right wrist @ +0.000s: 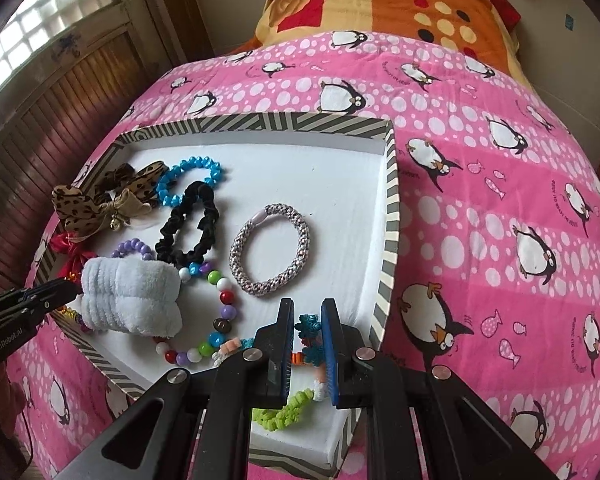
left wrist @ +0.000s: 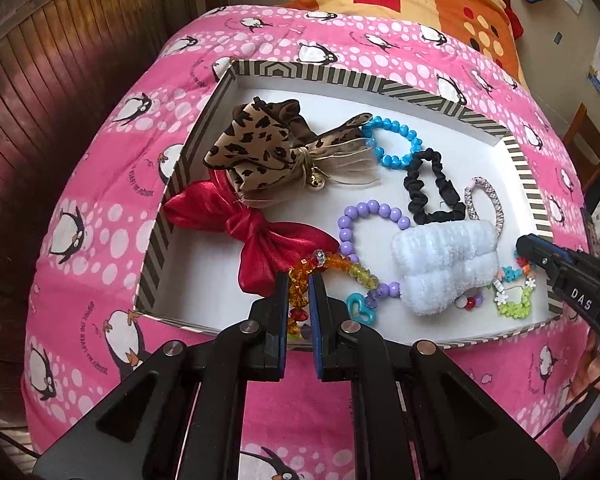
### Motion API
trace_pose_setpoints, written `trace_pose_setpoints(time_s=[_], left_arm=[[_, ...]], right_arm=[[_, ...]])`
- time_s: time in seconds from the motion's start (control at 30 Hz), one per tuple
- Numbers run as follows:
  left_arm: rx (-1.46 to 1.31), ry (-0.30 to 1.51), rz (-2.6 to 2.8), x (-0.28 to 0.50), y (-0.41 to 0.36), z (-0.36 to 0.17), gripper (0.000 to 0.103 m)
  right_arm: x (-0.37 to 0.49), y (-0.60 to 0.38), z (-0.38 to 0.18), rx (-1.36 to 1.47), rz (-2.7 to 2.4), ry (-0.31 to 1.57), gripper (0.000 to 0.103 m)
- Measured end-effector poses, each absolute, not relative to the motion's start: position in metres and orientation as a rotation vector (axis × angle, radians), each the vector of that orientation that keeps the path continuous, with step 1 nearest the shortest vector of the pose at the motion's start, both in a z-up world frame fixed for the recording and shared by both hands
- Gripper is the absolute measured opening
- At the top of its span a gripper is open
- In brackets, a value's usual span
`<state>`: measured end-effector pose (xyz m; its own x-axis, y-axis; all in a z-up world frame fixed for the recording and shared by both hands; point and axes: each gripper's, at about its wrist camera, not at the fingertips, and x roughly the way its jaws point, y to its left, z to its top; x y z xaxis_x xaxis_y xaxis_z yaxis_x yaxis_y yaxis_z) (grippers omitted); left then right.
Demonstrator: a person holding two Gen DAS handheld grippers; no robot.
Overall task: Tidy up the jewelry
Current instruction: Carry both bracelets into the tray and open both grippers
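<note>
Jewelry lies in a shallow striped box (left wrist: 384, 90) with a white floor, and the box sits on a bed with a pink penguin blanket (left wrist: 100, 216). The left gripper (left wrist: 300, 280) has its jaws almost shut, pinching an orange and yellow crystal bracelet (left wrist: 328, 262) near the front of the box. The right gripper (right wrist: 307, 312) has its jaws nearly closed on a teal, orange and green snowflake bracelet (right wrist: 310, 326) at the front right corner. A fluffy white scrunchie (left wrist: 446, 264) sits between the two bracelets.
</note>
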<state>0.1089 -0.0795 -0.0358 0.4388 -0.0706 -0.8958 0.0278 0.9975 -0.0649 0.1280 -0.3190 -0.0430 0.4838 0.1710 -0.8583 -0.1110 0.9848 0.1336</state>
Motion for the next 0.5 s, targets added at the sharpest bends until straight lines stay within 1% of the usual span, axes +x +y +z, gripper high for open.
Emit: trace_pose_setpoints(time_s=[0.13,0.23,0.27,0.3,0.33,0.37,0.5], left_arm=[[-0.029,1.114,-0.060,0.107,-0.082,-0.037,0.011],[-0.010,1.102,-0.051,0.104,-0.084,-0.036,0.021],[-0.011,1.100,-0.051,0.103,-0.084,-0.036,0.027],[-0.017,1.098,-0.051,0.102,-0.083,-0.035,0.031],[-0.022,1.095,-0.050,0.101,-0.083,-0.034,0.032],[-0.025,1.093,-0.048,0.100,-0.082,-0.033,0.033],[-0.019,1.084,-0.034,0.096,-0.080,-0.030,0.033]], right_arm=[[0.131,-0.319,-0.045,0.060,0.172,1.053,0.012],[0.131,-0.317,-0.045,0.046,0.172,1.056,0.013],[0.130,-0.316,-0.045,0.049,0.174,1.058,0.018],[0.129,-0.316,-0.044,0.059,0.182,1.054,0.029],[0.128,-0.315,-0.042,0.062,0.186,1.047,0.036],[0.125,-0.313,-0.038,0.065,0.196,1.031,0.040],[0.117,-0.307,-0.028,0.038,0.201,1.010,0.040]])
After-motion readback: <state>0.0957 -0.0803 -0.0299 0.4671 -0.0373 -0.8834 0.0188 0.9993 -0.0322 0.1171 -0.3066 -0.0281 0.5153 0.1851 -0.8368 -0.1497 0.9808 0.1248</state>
